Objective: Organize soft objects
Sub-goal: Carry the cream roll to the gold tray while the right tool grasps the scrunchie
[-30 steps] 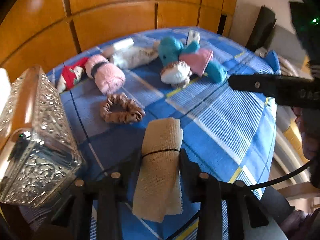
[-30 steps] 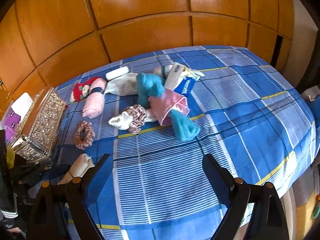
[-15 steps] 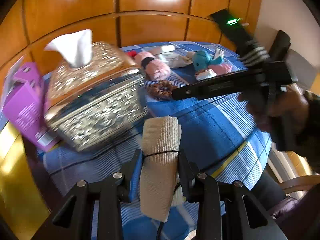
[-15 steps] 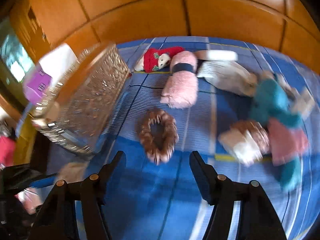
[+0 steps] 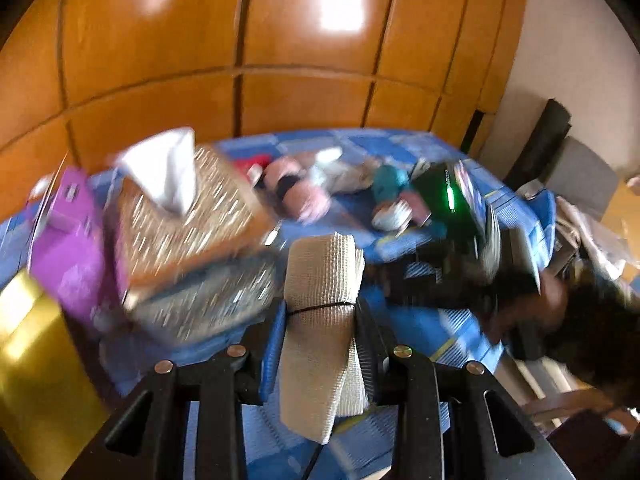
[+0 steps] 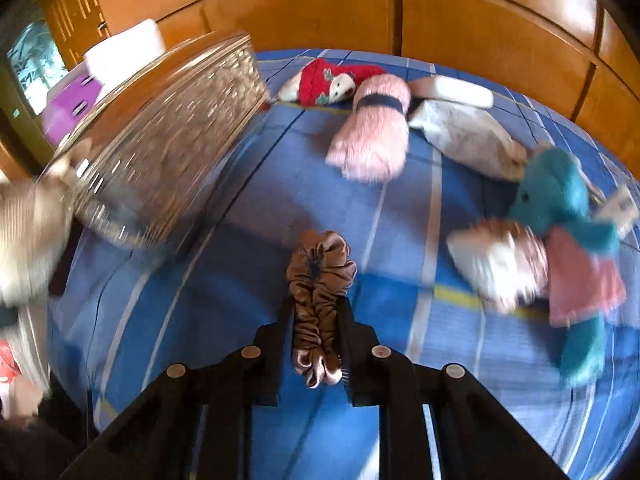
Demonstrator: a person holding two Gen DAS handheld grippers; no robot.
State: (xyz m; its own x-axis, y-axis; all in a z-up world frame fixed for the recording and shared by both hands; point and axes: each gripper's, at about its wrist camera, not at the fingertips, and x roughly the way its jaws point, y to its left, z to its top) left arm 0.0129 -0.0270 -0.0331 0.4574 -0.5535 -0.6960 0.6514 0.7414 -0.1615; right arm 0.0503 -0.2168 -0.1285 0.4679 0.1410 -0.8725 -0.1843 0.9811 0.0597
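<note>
My left gripper (image 5: 322, 312) is shut on a beige bandage roll (image 5: 322, 276) tied with a black band, held above the near edge of the blue checked bed (image 5: 424, 320). My right gripper (image 6: 318, 312) is shut on a brown satin scrunchie (image 6: 318, 276) just above the bed (image 6: 240, 200). It shows blurred in the left wrist view (image 5: 452, 248), to the right of my left one. A pink fluffy roll (image 6: 372, 136), a red sock (image 6: 324, 80), a white cloth (image 6: 468, 136) and a teal plush toy (image 6: 560, 200) lie further back.
A silver patterned tissue box (image 6: 168, 136) stands at the bed's left, also in the left wrist view (image 5: 192, 240). A purple box (image 5: 68, 248) and a yellow surface (image 5: 36, 360) lie left of it. Wooden wardrobe panels (image 6: 440, 20) rise behind the bed.
My right gripper has come down and shut on the scrunchie, which lay flat between its open fingers before. My left gripper has swung further back with the bandage roll still held.
</note>
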